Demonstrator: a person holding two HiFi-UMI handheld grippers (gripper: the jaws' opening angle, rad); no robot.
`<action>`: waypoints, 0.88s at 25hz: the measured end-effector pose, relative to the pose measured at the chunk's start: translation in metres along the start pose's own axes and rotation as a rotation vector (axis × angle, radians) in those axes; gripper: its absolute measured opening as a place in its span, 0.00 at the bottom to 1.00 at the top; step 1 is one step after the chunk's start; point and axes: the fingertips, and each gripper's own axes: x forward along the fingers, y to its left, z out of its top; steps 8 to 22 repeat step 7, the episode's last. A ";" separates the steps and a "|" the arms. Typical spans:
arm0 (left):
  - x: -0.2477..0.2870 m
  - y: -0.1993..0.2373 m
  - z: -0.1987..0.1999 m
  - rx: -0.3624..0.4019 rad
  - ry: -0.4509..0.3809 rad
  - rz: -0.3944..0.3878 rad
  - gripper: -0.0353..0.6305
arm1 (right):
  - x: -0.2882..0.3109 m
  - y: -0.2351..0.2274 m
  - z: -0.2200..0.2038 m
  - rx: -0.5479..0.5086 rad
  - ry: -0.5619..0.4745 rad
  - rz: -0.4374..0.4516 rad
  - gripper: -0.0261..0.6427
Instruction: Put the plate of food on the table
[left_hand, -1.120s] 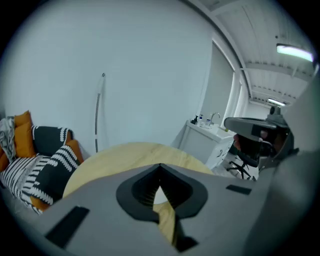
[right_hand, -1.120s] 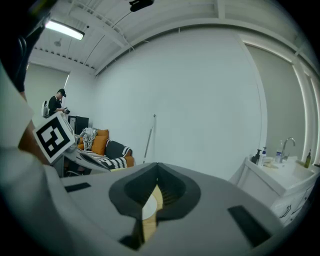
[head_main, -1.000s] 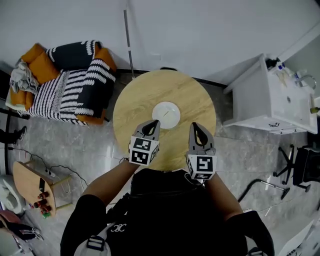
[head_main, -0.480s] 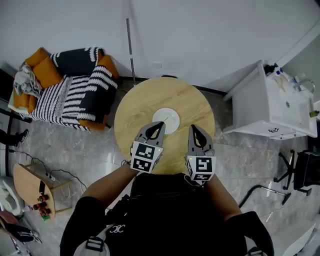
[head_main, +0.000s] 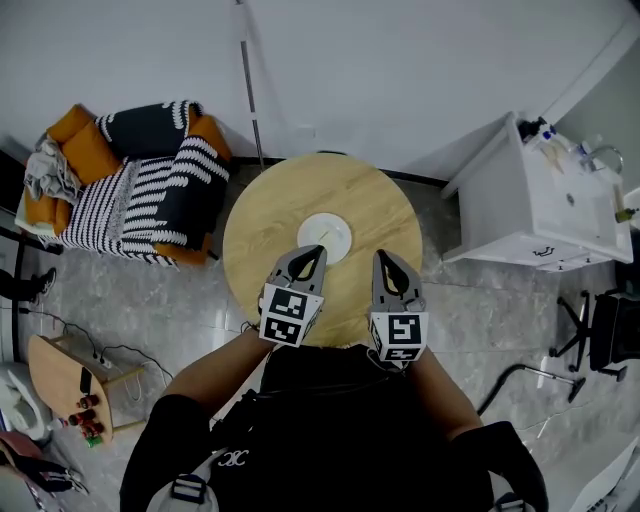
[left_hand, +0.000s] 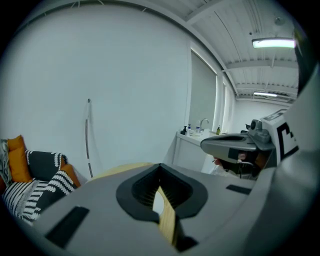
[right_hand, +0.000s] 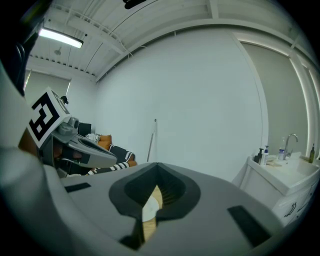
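Plate (head_main: 324, 233): flat at centre of round table (head_main: 290, 200).
Left gripper (head_main: 316, 250): jaws clenched, empty — tips near plate.
Right gripper (head_main: 381, 256): jaws clenched, empty — beside left gripper.

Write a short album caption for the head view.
From above: left gripper and right gripper, both shut, hover over a round wooden table bearing a white plate.

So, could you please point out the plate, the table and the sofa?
plate (head_main: 328, 232), head view, white centre.
table (head_main: 378, 205), head view, bare wooden top.
sofa (head_main: 135, 195), head view, striped seat.
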 end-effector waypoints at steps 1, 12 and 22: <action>0.000 -0.002 0.000 0.001 0.000 -0.001 0.06 | -0.002 -0.001 0.000 0.000 0.000 -0.001 0.05; -0.005 -0.015 -0.002 0.006 0.000 -0.009 0.06 | -0.011 -0.003 -0.003 0.004 0.003 -0.009 0.05; -0.005 -0.015 -0.002 0.006 0.000 -0.009 0.06 | -0.011 -0.003 -0.003 0.004 0.003 -0.009 0.05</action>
